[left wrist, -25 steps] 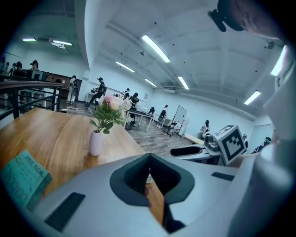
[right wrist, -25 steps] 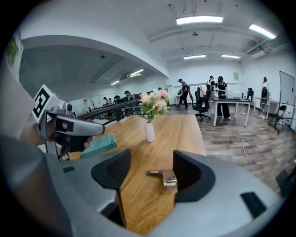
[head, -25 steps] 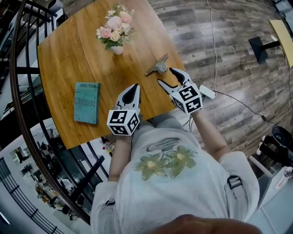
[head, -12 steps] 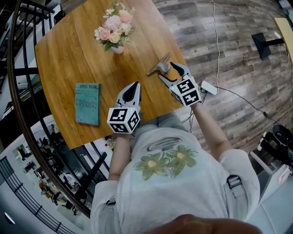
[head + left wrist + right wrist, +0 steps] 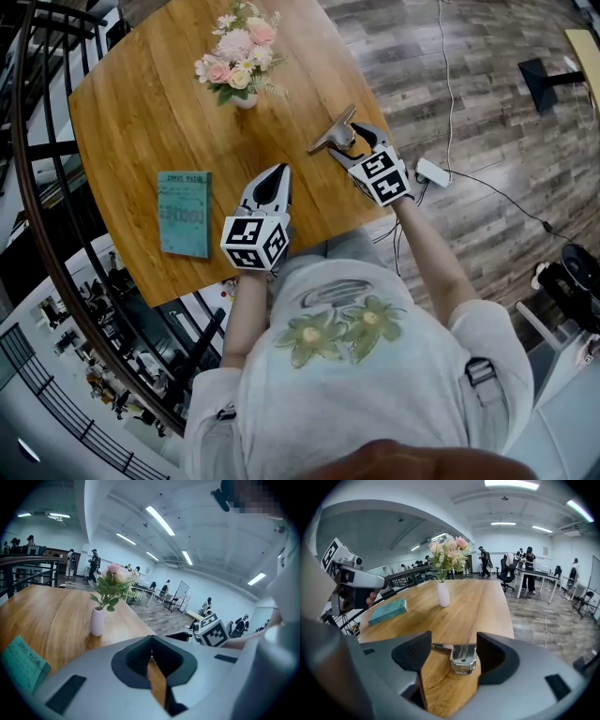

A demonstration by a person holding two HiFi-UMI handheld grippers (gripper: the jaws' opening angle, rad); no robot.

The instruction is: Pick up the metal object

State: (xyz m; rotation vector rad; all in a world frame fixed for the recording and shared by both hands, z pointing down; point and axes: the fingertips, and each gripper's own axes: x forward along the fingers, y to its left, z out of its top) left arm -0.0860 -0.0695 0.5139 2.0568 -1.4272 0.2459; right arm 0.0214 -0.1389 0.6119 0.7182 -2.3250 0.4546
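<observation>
The metal object (image 5: 327, 135) is a flat silver bar with a blocky end, lying near the right edge of the round wooden table (image 5: 141, 122). My right gripper (image 5: 349, 142) is open, its jaws standing either side of the blocky end. In the right gripper view the metal object (image 5: 462, 658) rests on the wood between the dark pads (image 5: 412, 651), close to the right one, and the right gripper (image 5: 454, 653) has a wide gap. My left gripper (image 5: 275, 181) hovers over the table's near edge, shut and empty, its closed tips (image 5: 151, 645) meeting.
A white vase of pink flowers (image 5: 238, 62) stands at the far middle of the table. A teal book (image 5: 184, 213) lies at the left. A black railing (image 5: 37, 234) curves round the table's left side. A white power strip (image 5: 433, 172) and cable lie on the plank floor at right.
My right gripper has moved forward along the table edge until its open jaws straddle the metal object's blocky end. The left gripper has stayed put.
</observation>
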